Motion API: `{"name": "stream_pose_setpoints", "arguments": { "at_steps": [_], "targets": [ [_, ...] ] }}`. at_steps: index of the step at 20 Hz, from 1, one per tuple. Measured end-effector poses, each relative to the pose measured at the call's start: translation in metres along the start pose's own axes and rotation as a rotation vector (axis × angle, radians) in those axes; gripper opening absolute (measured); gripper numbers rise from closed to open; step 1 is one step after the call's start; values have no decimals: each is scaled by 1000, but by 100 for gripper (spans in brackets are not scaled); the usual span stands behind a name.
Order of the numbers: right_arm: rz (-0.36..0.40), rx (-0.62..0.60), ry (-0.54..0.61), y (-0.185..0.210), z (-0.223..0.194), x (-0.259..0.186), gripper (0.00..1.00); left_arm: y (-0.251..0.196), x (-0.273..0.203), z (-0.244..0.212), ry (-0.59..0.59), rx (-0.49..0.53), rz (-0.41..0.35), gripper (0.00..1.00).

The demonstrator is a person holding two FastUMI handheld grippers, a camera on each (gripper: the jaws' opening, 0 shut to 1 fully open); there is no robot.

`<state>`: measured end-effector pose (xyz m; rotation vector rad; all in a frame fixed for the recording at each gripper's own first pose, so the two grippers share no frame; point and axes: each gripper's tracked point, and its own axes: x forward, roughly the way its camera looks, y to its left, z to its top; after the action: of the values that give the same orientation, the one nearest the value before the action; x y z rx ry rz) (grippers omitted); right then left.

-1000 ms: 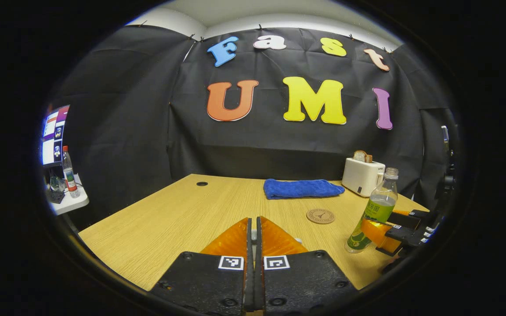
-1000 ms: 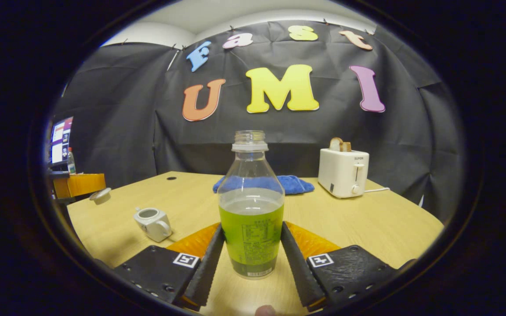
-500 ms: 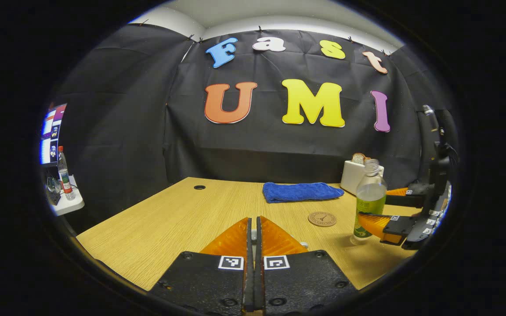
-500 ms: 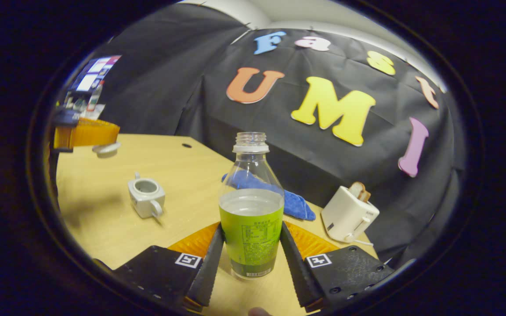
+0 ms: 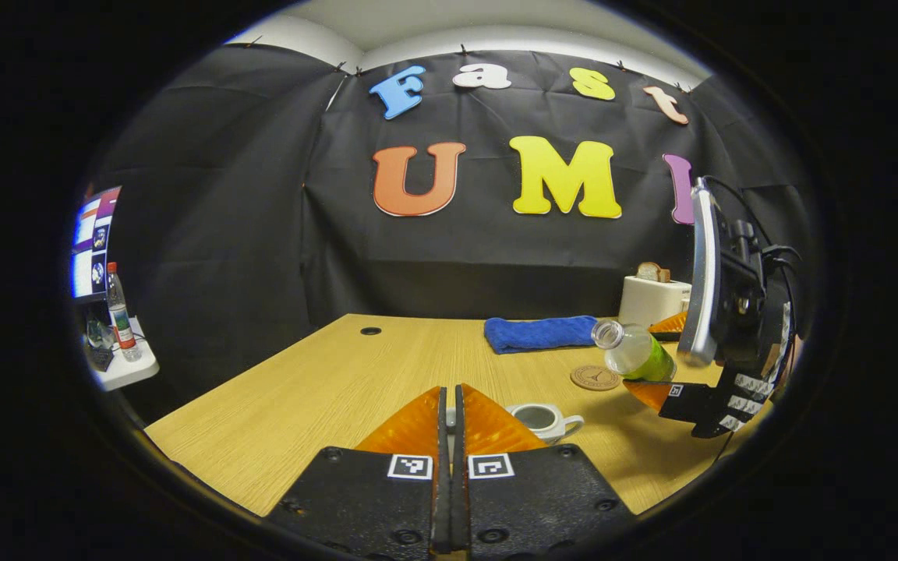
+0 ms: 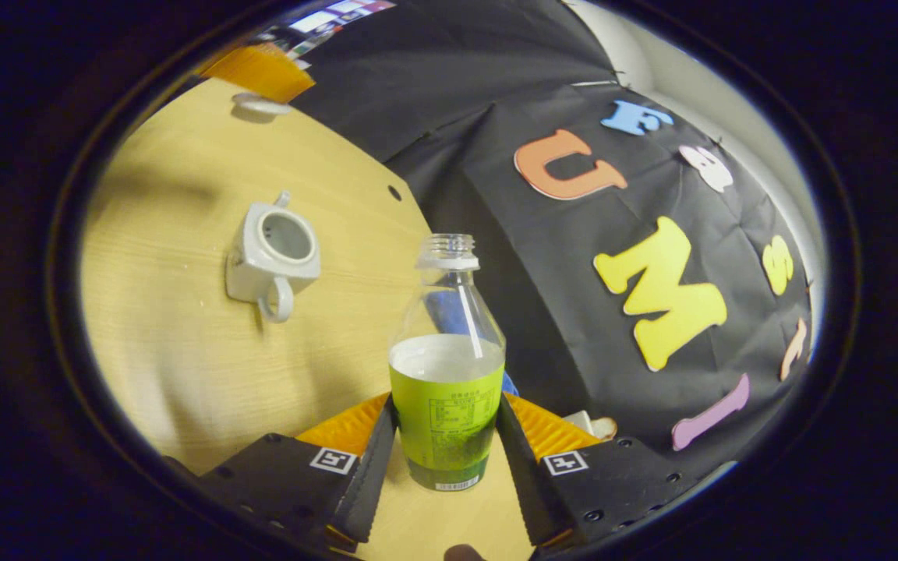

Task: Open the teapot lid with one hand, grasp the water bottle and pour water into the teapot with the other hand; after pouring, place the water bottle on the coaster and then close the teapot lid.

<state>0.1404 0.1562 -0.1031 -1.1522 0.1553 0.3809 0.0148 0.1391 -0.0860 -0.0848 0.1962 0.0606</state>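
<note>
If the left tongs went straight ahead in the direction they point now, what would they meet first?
Probably nothing close. In the left gripper view the left tongs are raised above the table, and the open teapot sits lower, to their right. Straight ahead looks free up to the booth wall, though depth is unclear.

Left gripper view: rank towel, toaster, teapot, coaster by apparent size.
1. Towel, widest.
2. Toaster, partly hidden behind the right gripper.
3. Teapot, partly hidden behind the left gripper; nearer the camera, so rank against the toaster is unsure.
4. Coaster, smallest.
</note>
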Motion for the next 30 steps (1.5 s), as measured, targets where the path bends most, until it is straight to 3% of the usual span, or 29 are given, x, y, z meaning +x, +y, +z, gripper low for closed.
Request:
{"name": "stream_pose_setpoints", "arguments": {
  "at_steps": [13,20,30],
  "targets": [
    [-120,-511,-63,-2,35,11,72,18,-3,5,-22,5,18,2],
    [-197,-713,-87,-9,51,9,71,27,-7,12,-44,0,39,2],
    [-218,-873,-105,-11,65,2,71,33,-8,11,-41,7,56,2]
  ]
}}
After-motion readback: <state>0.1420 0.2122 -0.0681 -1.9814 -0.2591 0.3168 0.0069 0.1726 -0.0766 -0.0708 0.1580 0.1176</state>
